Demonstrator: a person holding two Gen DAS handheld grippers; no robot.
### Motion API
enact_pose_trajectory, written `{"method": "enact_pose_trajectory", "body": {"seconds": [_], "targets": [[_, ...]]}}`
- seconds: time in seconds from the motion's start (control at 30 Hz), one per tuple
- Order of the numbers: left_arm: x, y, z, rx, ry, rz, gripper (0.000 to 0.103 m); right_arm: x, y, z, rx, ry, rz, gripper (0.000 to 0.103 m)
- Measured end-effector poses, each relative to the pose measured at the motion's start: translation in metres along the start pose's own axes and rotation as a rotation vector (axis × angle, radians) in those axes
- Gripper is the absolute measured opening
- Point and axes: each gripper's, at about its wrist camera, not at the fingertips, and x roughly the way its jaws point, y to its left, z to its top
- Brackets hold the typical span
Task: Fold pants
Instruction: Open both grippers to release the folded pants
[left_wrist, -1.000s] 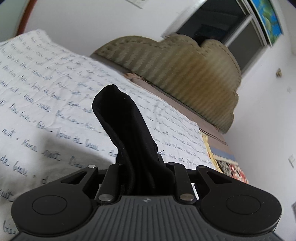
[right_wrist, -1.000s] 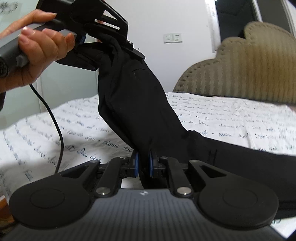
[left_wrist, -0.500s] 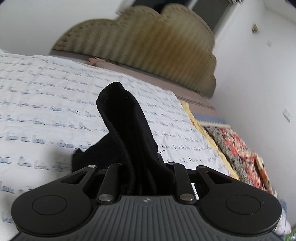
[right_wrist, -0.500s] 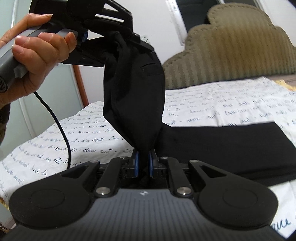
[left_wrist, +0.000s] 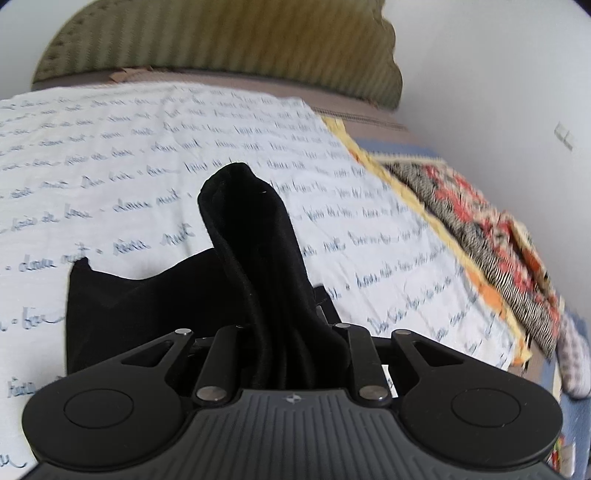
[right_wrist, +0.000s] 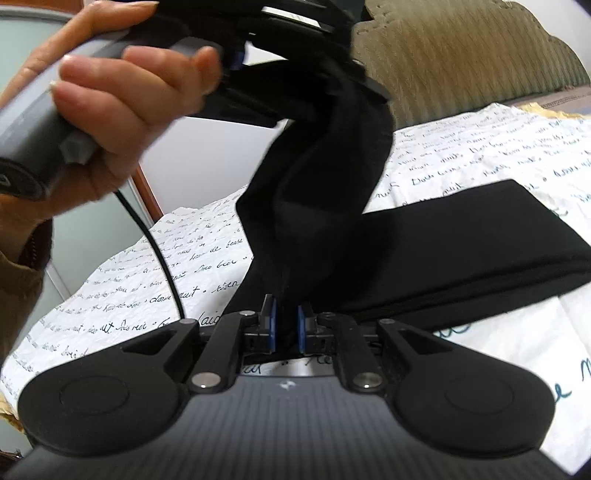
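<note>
- Bedroom setting: a bed (left_wrist: 110, 155) covered by a white sheet printed with blue cursive script, backed by an olive ribbed headboard (left_wrist: 221, 40) with a scalloped top edge and a plain white wall behind it.
- Left hand (right_wrist: 107, 110), seen at the upper left of the right wrist view, wraps around a grey handle; a black cable (right_wrist: 155, 243) hangs from the handle down toward the sheet.
- Left gripper (left_wrist: 291, 332): closed on a bunched section of the black pants (left_wrist: 258, 266). The cloth rises between the fingers as a thick column and ends in a rounded top (the fingertips themselves are hidden by fabric).
- Left of that column in the left wrist view, a flat portion of the pants lies on the sheet, with one corner slightly raised.
- Right gripper (right_wrist: 286, 328): blue-padded fingers stand close together, pinching a fold of the pants (right_wrist: 317, 206). From this pinch the cloth runs upward to the left gripper, which is raised above it.
- Right of the lifted cloth in the right wrist view, the remainder of the pants lies flat on the bed as a broad doubled band.
- Far right of the left wrist view: a patterned blanket (left_wrist: 491, 236) in red, black and white, with a yellow border, lies along the edge of the bed.
</note>
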Motion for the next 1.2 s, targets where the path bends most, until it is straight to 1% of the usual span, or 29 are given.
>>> {"method": "enact_pose_trajectory", "body": {"seconds": [0.17, 0.23, 0.3, 0.37, 0.4, 0.43, 0.5, 0.53, 0.6, 0.67, 0.77, 0.83, 0.87, 0.93, 0.97, 1.03, 1.07, 1.13, 1.2], "targets": [[0.029, -0.012, -0.006, 0.040, 0.075, 0.016, 0.021, 0.001, -0.018, -0.004, 0.117, 0.021, 0.031, 0.011], [0.037, -0.018, -0.008, 0.059, 0.101, 0.009, 0.028, 0.002, -0.024, -0.006, 0.162, 0.030, 0.047, 0.011], [0.041, -0.023, -0.008, 0.077, 0.116, -0.019, 0.039, 0.003, -0.027, -0.007, 0.193, 0.034, 0.056, 0.011], [0.040, -0.028, -0.006, 0.080, 0.105, -0.060, 0.046, 0.004, -0.028, -0.009, 0.206, 0.035, 0.060, 0.012], [0.036, -0.030, -0.006, 0.079, 0.088, -0.084, 0.052, 0.004, -0.027, -0.010, 0.209, 0.035, 0.059, 0.012], [0.033, -0.031, -0.006, 0.080, 0.072, -0.097, 0.055, 0.003, -0.028, -0.010, 0.211, 0.035, 0.057, 0.013], [0.023, -0.033, -0.005, 0.081, 0.022, -0.097, 0.067, 0.002, -0.029, -0.011, 0.223, 0.034, 0.055, 0.015], [0.020, -0.034, -0.004, 0.081, 0.000, -0.090, 0.069, 0.002, -0.033, -0.010, 0.236, 0.034, 0.055, 0.015], [0.012, -0.030, -0.004, 0.076, -0.029, -0.075, 0.071, 0.003, -0.039, -0.009, 0.274, 0.037, 0.065, 0.015], [0.009, -0.022, -0.002, 0.056, -0.033, -0.059, 0.071, 0.005, -0.043, -0.009, 0.320, 0.039, 0.082, 0.016], [0.003, -0.002, -0.007, 0.026, -0.025, -0.046, 0.071, 0.003, -0.050, -0.008, 0.370, 0.053, 0.116, 0.023], [-0.003, 0.017, -0.017, -0.001, -0.019, -0.016, 0.071, -0.008, -0.053, -0.006, 0.365, 0.064, 0.131, 0.030], [-0.006, 0.028, -0.023, -0.021, -0.020, -0.003, 0.071, -0.016, -0.053, -0.005, 0.342, 0.070, 0.126, 0.035], [-0.013, 0.047, -0.037, -0.048, -0.023, 0.017, 0.071, -0.034, -0.055, -0.001, 0.275, 0.070, 0.081, 0.035], [-0.016, 0.055, -0.045, -0.055, -0.023, 0.030, 0.071, -0.046, -0.057, 0.002, 0.245, 0.054, 0.037, 0.035], [-0.022, 0.064, -0.060, -0.052, -0.023, 0.053, 0.071, -0.071, -0.062, 0.011, 0.199, -0.009, -0.079, 0.035], [-0.022, 0.066, -0.068, -0.043, -0.018, 0.065, 0.071, -0.081, -0.066, 0.017, 0.187, -0.046, -0.137, 0.037], [-0.021, 0.064, -0.085, -0.005, -0.001, 0.077, 0.071, -0.094, -0.072, 0.028, 0.160, -0.115, -0.225, 0.037], [-0.017, 0.055, -0.099, 0.066, 0.017, 0.098, 0.071, -0.093, -0.078, 0.037, 0.141, -0.122, -0.282, 0.037]]}}
